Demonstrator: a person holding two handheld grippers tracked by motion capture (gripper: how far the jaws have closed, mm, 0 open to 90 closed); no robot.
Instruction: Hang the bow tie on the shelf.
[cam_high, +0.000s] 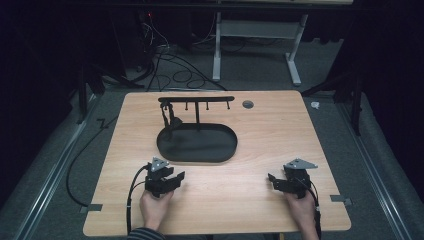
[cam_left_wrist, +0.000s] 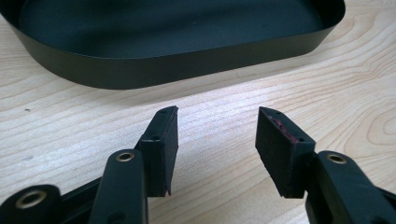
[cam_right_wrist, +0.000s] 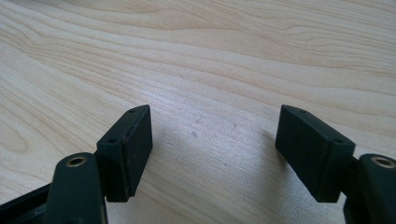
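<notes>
The left gripper (cam_high: 172, 177) and right gripper (cam_high: 275, 181) rest on the wooden table (cam_high: 270, 130), jaws apart, nothing between them, near a black oval tray (cam_high: 197, 156).

Black claws (cam_high: 172, 179), striped sleeve (cam_high: 145, 233)

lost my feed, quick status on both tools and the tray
Left tool open, empty, near the black tray. Right tool open, empty, over bare table. Something hangs on the rack behind the tray.
</notes>
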